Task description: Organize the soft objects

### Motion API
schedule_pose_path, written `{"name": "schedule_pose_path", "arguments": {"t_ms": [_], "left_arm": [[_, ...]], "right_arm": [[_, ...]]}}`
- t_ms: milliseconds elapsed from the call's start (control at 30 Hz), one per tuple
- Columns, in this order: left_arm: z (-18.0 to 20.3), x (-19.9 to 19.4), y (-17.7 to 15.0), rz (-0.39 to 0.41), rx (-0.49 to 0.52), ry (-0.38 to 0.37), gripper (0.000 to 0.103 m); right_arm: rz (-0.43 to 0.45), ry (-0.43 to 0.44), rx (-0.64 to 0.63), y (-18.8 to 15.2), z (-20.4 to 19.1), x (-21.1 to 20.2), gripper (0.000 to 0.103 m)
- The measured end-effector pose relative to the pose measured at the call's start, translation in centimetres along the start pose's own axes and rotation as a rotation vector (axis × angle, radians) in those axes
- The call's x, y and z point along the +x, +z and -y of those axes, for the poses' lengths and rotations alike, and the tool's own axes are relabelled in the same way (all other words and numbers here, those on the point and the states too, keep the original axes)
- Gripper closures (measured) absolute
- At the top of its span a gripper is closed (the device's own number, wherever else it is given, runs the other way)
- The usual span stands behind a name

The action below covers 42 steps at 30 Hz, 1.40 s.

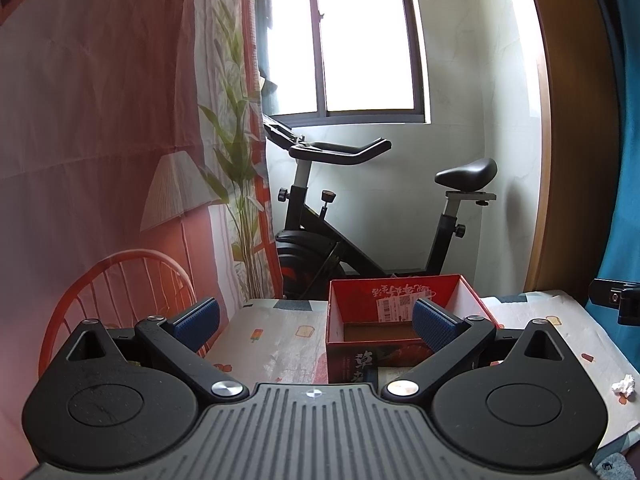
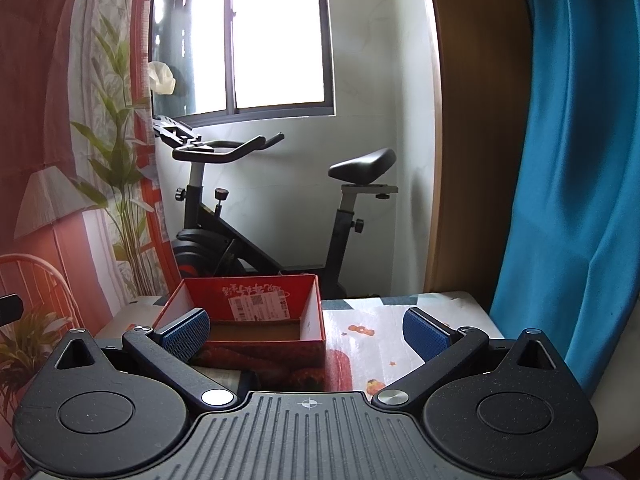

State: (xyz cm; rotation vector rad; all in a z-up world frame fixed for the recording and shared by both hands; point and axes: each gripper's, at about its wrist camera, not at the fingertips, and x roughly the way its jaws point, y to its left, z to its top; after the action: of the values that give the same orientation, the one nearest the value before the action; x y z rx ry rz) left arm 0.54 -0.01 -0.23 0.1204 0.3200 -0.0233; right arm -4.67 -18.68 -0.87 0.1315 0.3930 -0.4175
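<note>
An open red cardboard box point(image 1: 348, 308) stands on the patterned tablecloth point(image 1: 272, 340); its brown floor looks bare. It also shows in the right wrist view point(image 2: 312, 320). My left gripper point(image 1: 316, 322) is open and empty, held above the table in front of the box. My right gripper point(image 2: 306, 334) is open and empty, also in front of the box. A small crumpled white soft lump point(image 1: 624, 385) lies on the cloth at the right edge of the left wrist view. The other gripper's body point(image 1: 616, 300) shows at the far right.
An exercise bike point(image 1: 360, 216) stands behind the table under a window point(image 1: 368, 40). A red chair point(image 1: 120, 304) is at the table's left. A blue curtain point(image 2: 568, 160) hangs on the right. A printed wall cloth point(image 1: 100, 120) covers the left.
</note>
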Motion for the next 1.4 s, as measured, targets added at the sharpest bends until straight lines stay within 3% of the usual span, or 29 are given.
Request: {"name": "schedule_pose_path", "arguments": {"t_ms": [500,633,800,1067,1267,1400], "left_arm": [[0.0,1.8,-0.9,-0.031,-0.001,0.004,0.0],[-0.8,3.9,-2.1,-0.058,-0.039,0.005,0.0],[-2.1,7.4,-4.5,-0.114,-0.075,0.028,0.0],[-4.3,13.4,-8.8,-0.256,-0.163,-0.041,0.0],[-4.4,16.9,-10.4,-0.303,-0.168,-0.108,0.0],[-3.7,19.2,-11.1,-0.33,-0.155,-0.164,0.006]], "right_arm": [[-0.02,0.016,0.004,-1.2,-0.3,1.6,0.0],[-0.043,0.056,0.041,-2.1,0.2,3.1,0.0],[0.013,0.141,0.075,-4.0,1.0,5.6,0.0],[-0.129,0.161,0.076,-7.1,0.5,12.7,0.0],[-0.206,0.18,0.034,-10.3,-0.6,17.2,0.0],[-0.253,0.225,0.02,-11.6,-0.8,19.7,0.002]]}}
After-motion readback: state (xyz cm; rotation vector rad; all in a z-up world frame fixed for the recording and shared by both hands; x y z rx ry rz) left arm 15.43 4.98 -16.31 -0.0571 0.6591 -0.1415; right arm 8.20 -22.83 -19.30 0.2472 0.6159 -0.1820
